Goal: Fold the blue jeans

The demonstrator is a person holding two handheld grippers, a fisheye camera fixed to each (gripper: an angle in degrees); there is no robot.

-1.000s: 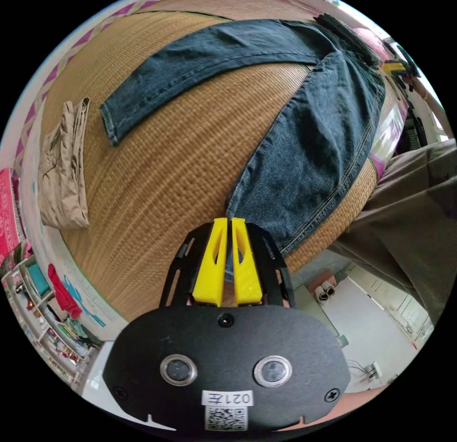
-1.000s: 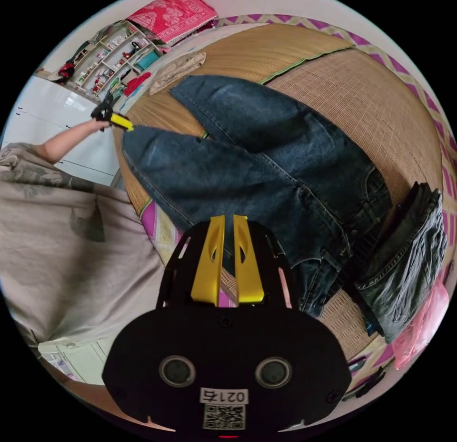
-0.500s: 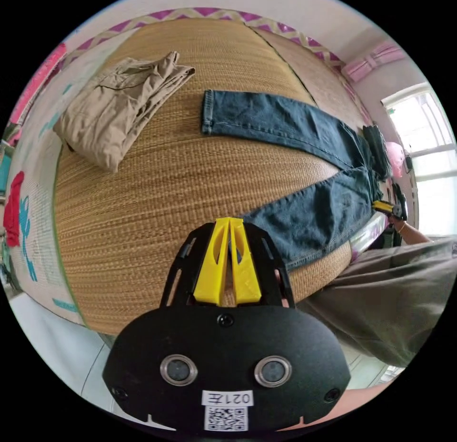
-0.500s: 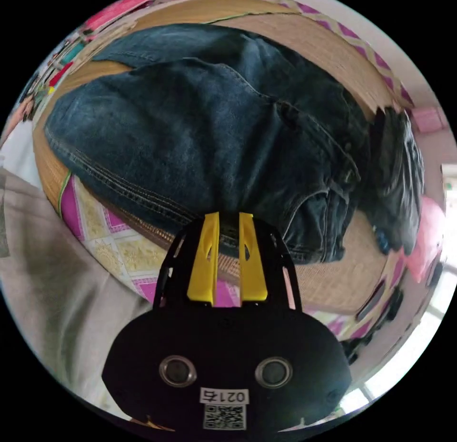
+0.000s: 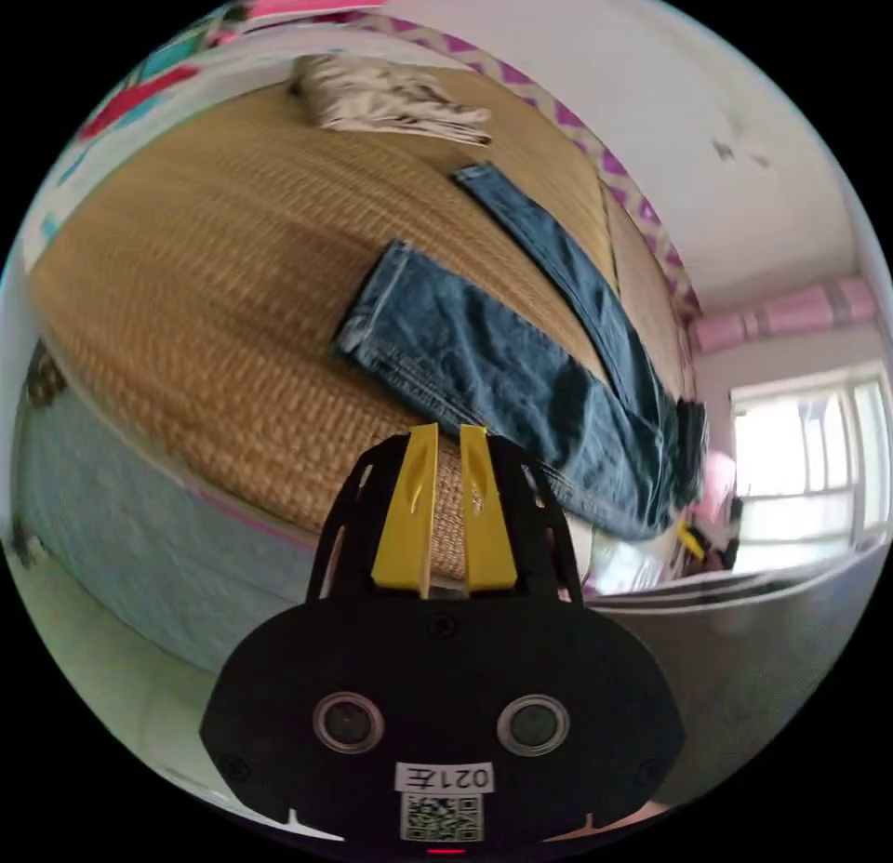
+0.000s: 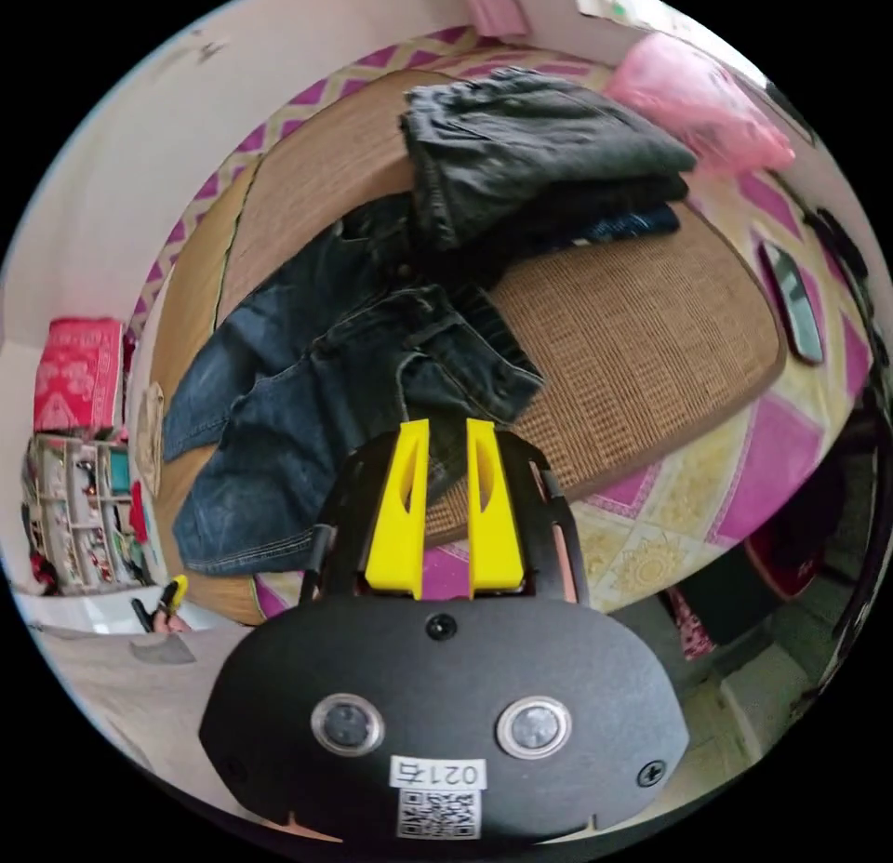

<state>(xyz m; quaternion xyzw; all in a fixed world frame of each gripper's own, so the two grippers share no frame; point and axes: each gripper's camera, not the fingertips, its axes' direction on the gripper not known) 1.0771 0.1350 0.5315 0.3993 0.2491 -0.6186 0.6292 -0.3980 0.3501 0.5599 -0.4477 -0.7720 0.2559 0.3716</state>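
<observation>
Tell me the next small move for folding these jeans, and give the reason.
Probably bring the left gripper down to the hem of the near leg of the blue jeans and pinch it. The jeans lie spread on the woven mat with both legs apart, and both the left gripper and the right gripper are open and holding nothing, so a fold seemingly needs a grip first.

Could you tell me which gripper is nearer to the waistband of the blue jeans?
Right. The right gripper hovers at the waistband of the blue jeans; the left gripper sits near the leg hem.
</observation>
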